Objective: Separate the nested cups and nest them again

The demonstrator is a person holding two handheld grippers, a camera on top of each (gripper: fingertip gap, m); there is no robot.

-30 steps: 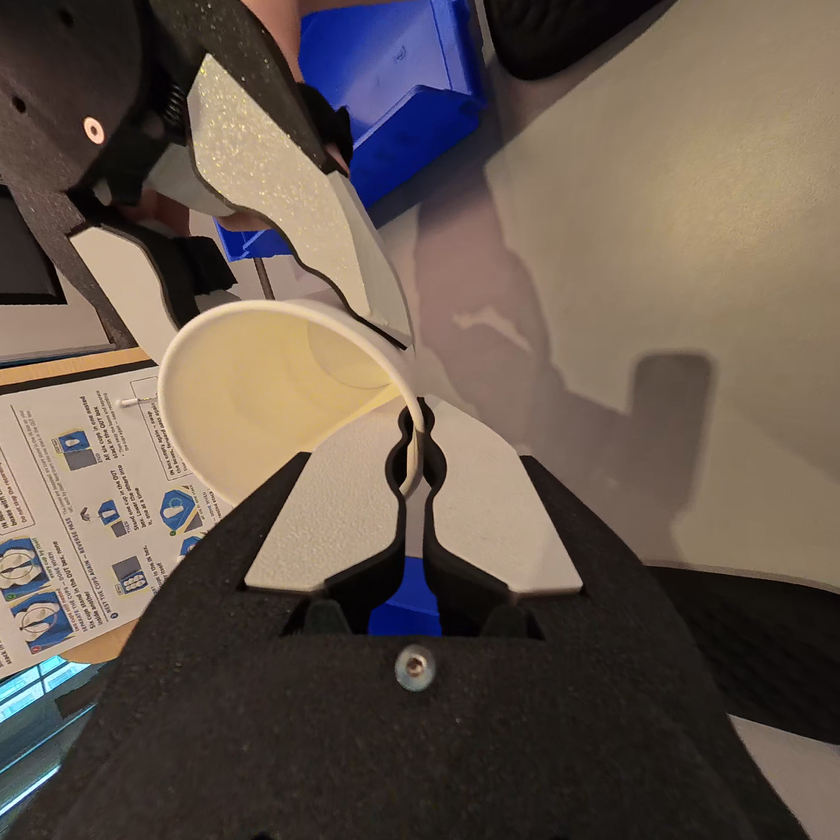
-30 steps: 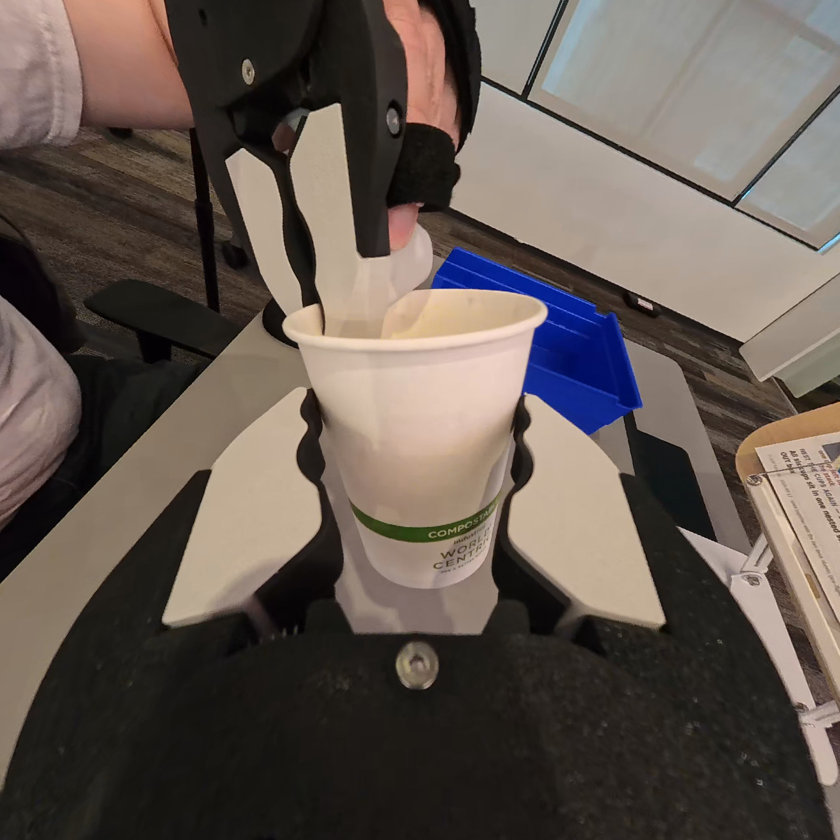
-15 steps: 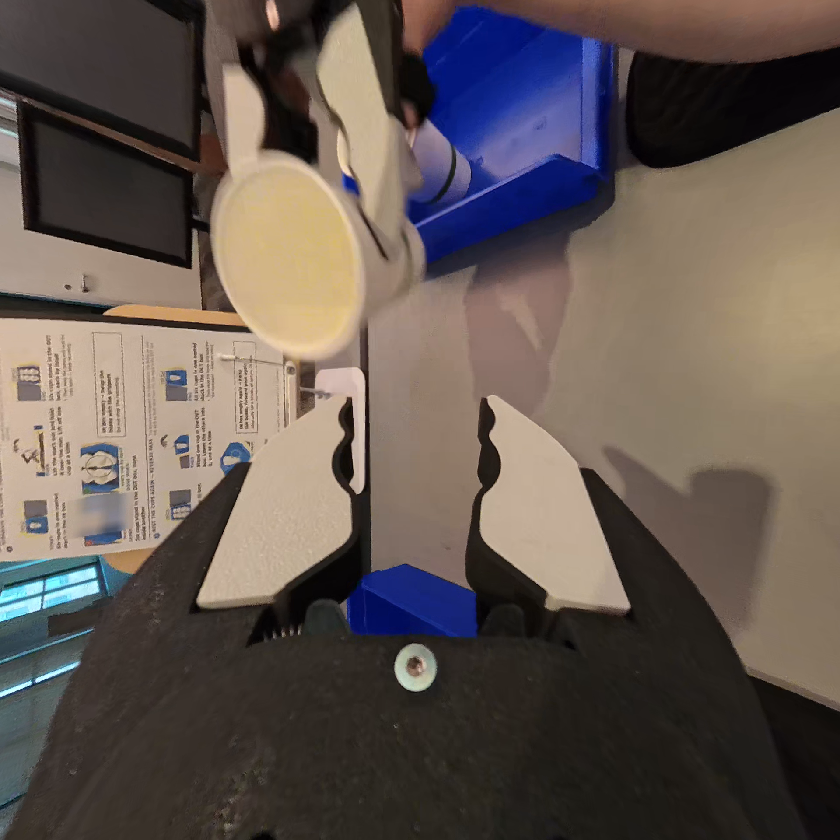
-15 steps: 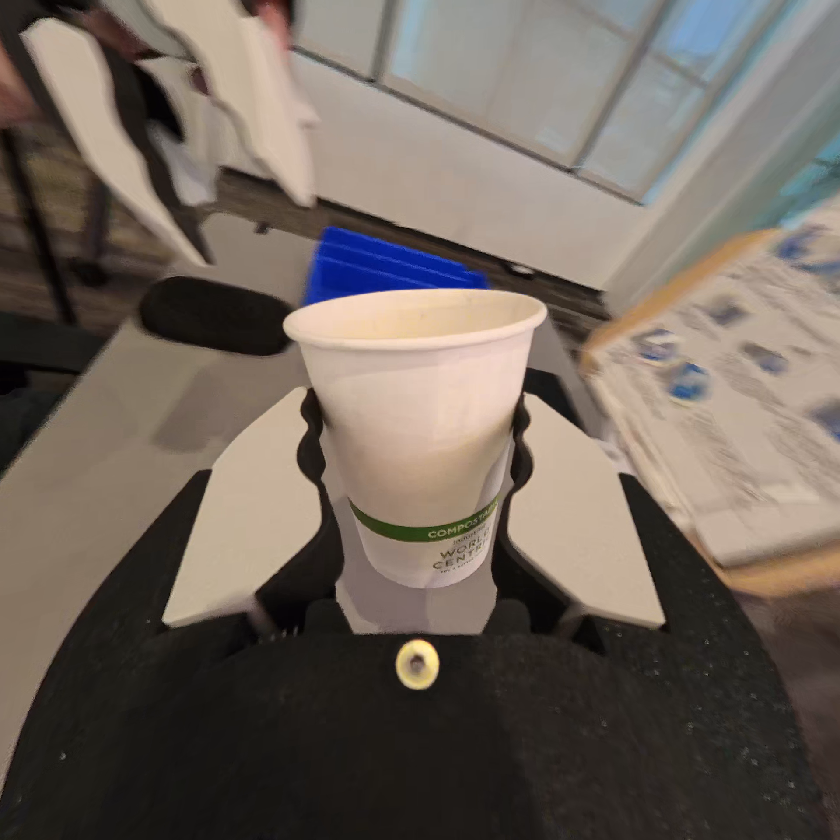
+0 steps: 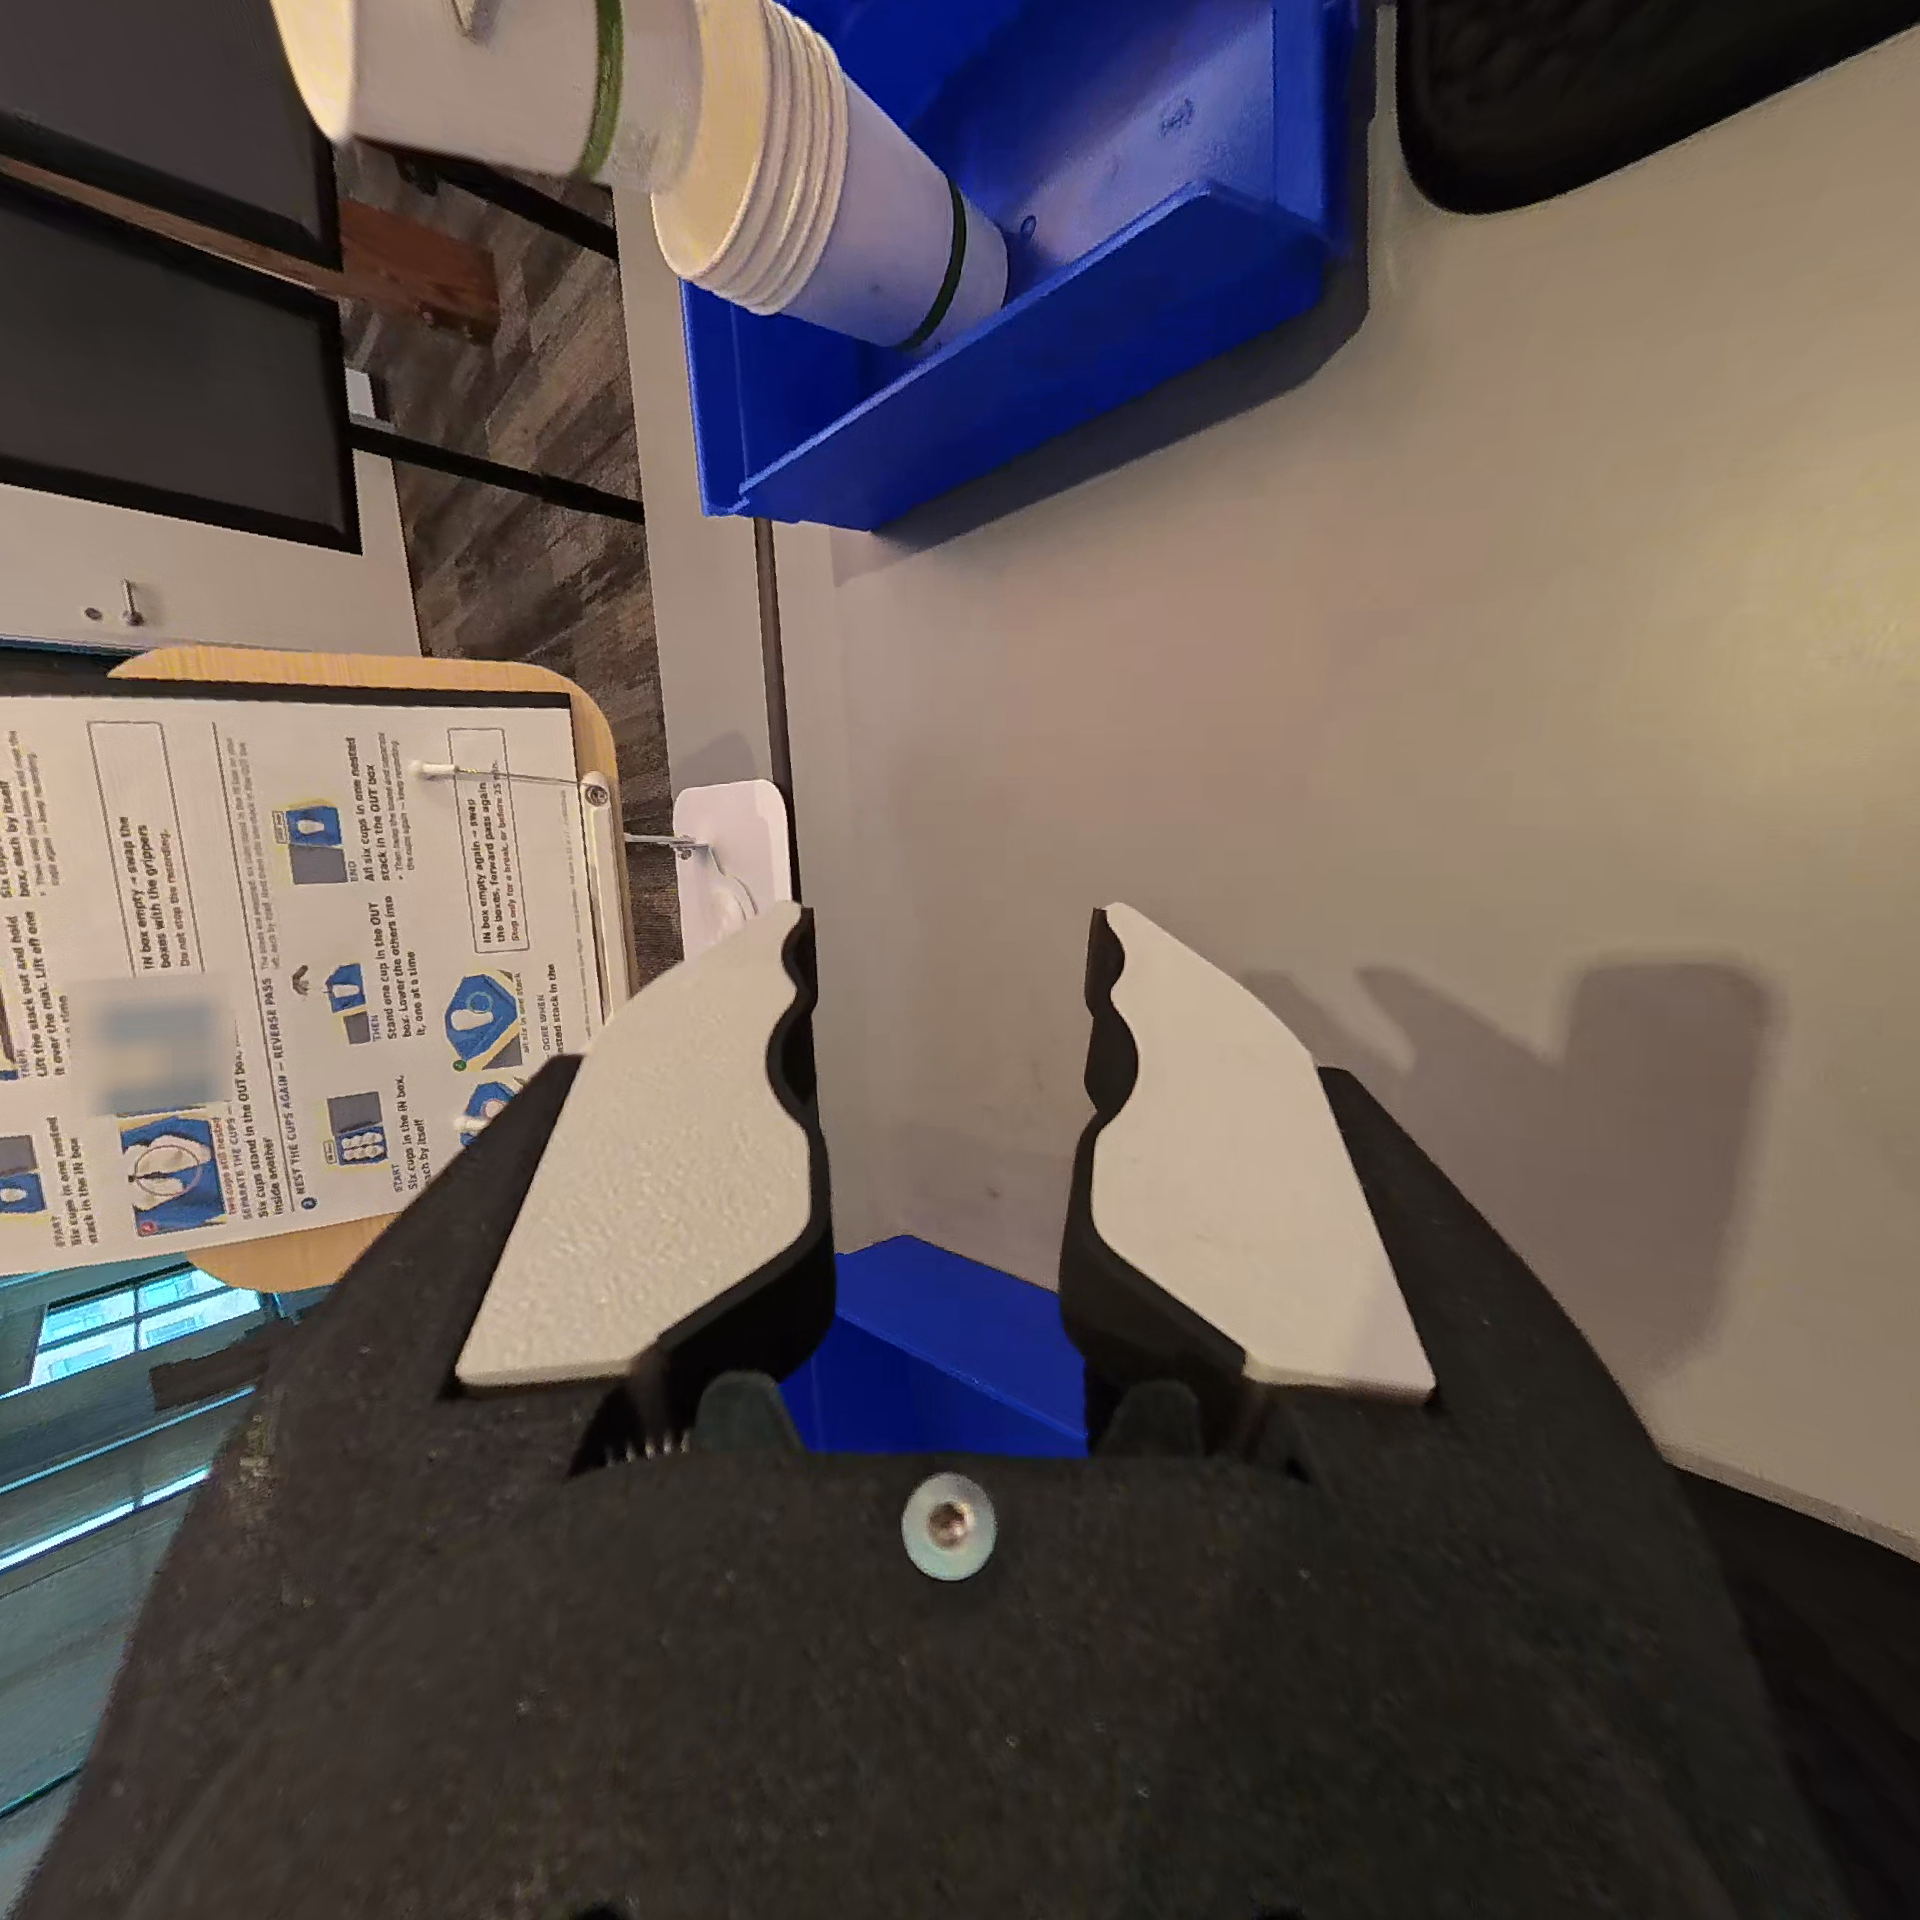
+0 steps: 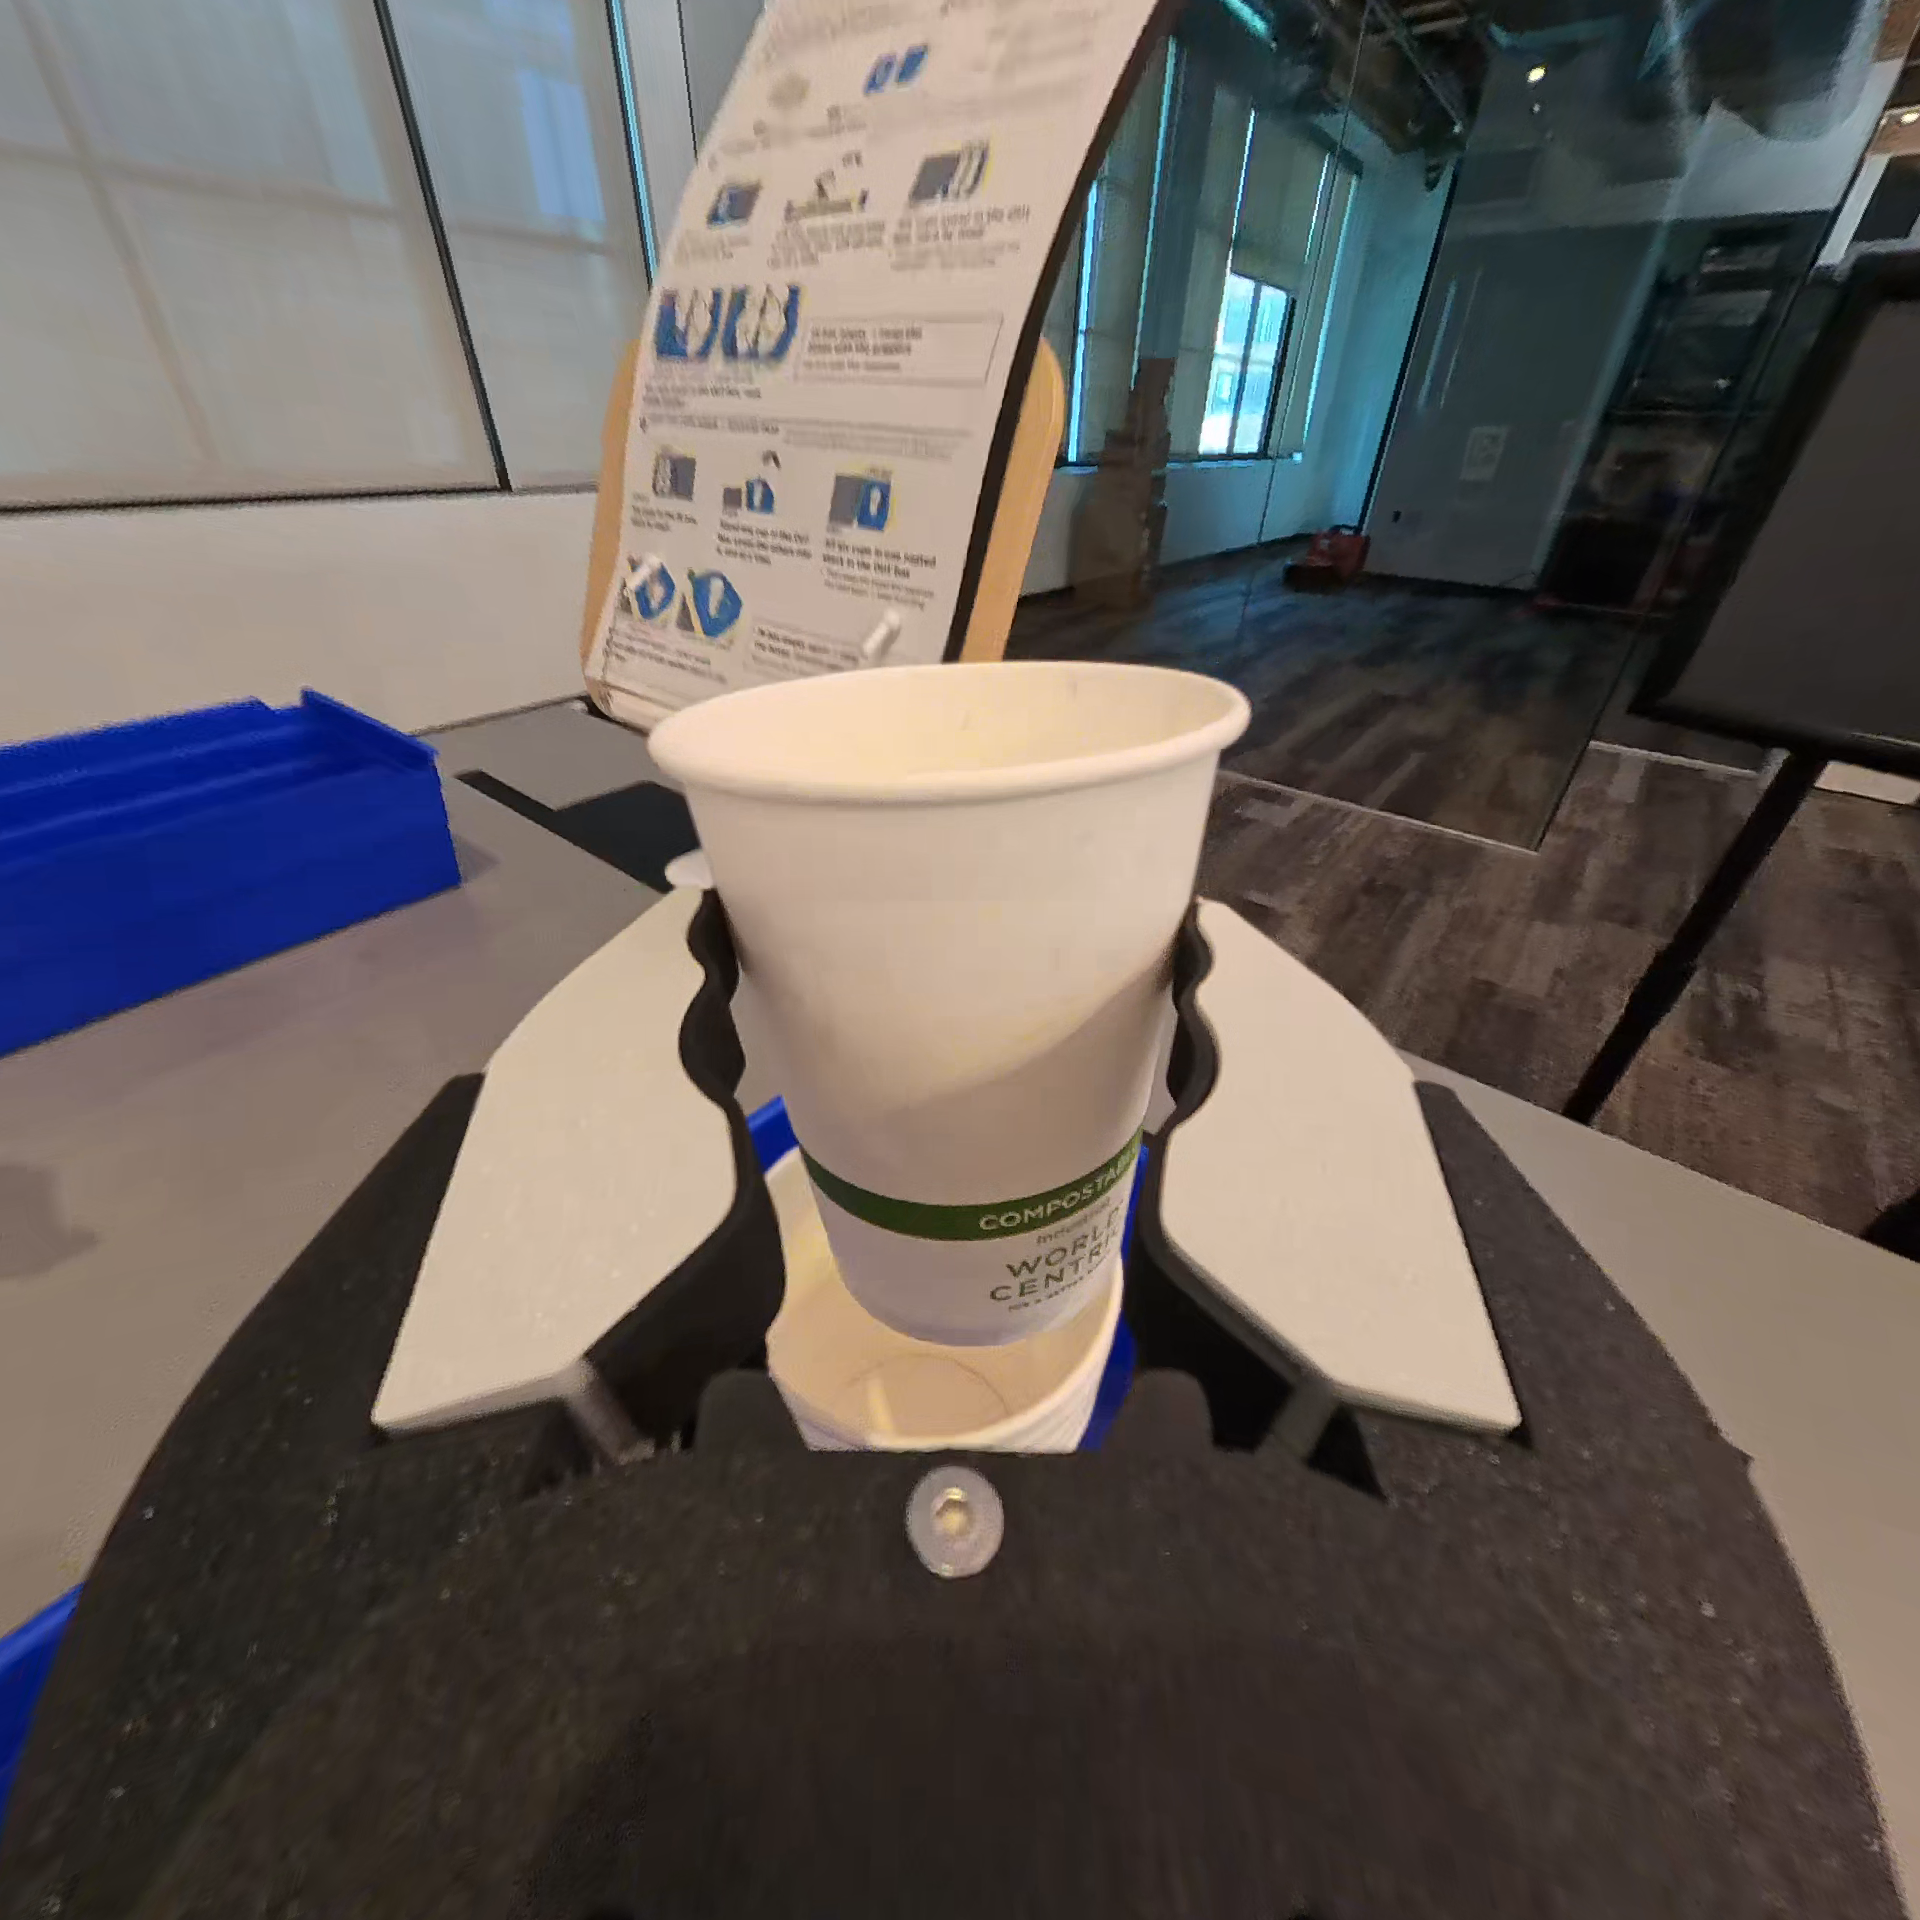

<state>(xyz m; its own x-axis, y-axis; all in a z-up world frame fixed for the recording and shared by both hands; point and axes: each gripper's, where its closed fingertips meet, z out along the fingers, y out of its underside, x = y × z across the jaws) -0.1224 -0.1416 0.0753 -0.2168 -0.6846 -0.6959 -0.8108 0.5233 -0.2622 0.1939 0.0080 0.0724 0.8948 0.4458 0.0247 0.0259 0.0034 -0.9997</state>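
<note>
My right gripper (image 6: 951, 925) is shut on a white paper cup with a green band (image 6: 956, 966), held upright by its sides. The cup's base hangs at the mouth of a stack of nested white cups (image 6: 935, 1392); I cannot tell whether they touch. In the left wrist view the held cup (image 5: 468, 83) is at the top left, just off the rim of the stack (image 5: 831, 229). The stack stands in a blue bin (image 5: 1039, 395). My left gripper (image 5: 951, 935) is open and empty over the grey table (image 5: 1351, 727), well away from the cups.
A second blue bin (image 5: 935, 1340) lies under my left gripper and shows at the left of the right wrist view (image 6: 208, 852). An instruction board on a wooden stand (image 5: 291, 966) stands at the table's edge; it also shows behind the cup (image 6: 831, 364).
My left gripper let go of the cup's rim, opened and pulled away. My right gripper carried the cup across to the stack in the blue bin.
</note>
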